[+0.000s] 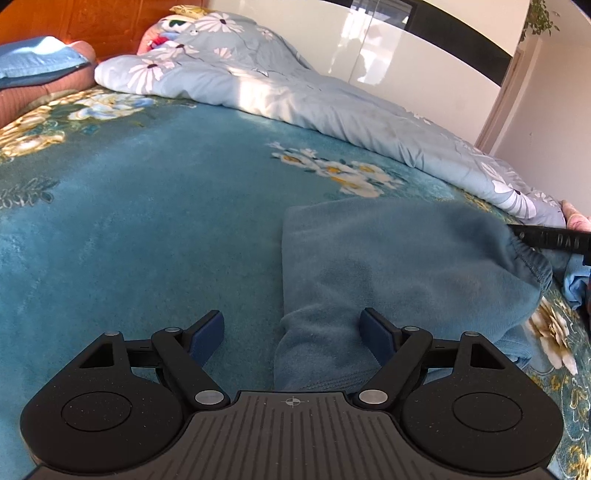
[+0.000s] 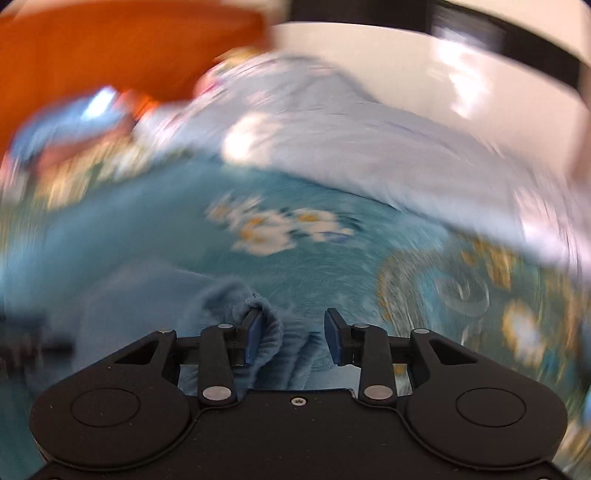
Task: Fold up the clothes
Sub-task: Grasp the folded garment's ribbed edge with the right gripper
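Note:
A blue fleece garment [image 1: 402,258] lies folded on the teal flowered bed cover [image 1: 147,221], its elastic waistband at the right. My left gripper [image 1: 291,332] is open, with the garment's near end lying between its fingers. The other gripper's black body [image 1: 550,238] shows at the waistband in the left wrist view. In the blurred right wrist view, my right gripper [image 2: 293,338] is open over a bunched edge of the same garment [image 2: 236,295], which touches its left pad [image 2: 255,332].
A light blue flowered quilt [image 1: 295,92] lies bunched along the far side of the bed. Pillows [image 1: 40,74] rest against the orange headboard [image 1: 92,22] at the far left. A white wall [image 1: 535,129] stands behind the bed.

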Tool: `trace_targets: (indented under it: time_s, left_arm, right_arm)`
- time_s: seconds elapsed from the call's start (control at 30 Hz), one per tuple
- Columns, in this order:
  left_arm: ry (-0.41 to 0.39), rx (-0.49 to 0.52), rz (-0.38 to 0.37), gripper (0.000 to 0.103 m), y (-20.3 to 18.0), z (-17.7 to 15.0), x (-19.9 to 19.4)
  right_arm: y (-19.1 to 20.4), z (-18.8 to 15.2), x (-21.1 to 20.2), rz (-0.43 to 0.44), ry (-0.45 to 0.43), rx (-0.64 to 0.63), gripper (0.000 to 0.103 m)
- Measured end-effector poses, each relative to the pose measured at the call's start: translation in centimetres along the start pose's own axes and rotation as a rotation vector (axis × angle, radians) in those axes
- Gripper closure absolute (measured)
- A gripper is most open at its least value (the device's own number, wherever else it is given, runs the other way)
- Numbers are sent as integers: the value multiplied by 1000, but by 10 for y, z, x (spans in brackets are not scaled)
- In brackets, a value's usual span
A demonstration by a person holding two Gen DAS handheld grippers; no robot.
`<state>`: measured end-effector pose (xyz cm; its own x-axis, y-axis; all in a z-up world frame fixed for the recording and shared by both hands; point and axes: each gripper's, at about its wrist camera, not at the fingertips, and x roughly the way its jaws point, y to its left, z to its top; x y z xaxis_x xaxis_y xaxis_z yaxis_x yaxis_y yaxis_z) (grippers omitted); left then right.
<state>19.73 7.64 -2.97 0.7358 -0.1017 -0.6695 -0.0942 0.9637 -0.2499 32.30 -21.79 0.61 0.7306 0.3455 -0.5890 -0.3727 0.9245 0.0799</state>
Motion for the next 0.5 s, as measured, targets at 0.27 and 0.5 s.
trace_targets:
  time_s: [0.27,0.5]
  left_arm:
    - [1,16,-15,20,4,-1,2]
    - [-1,12,-6,20,2,-2,3]
  right_arm:
    - [-51,-30,-2,97,14,404,67]
    - [-67,-32,-37,53,-57,434,68]
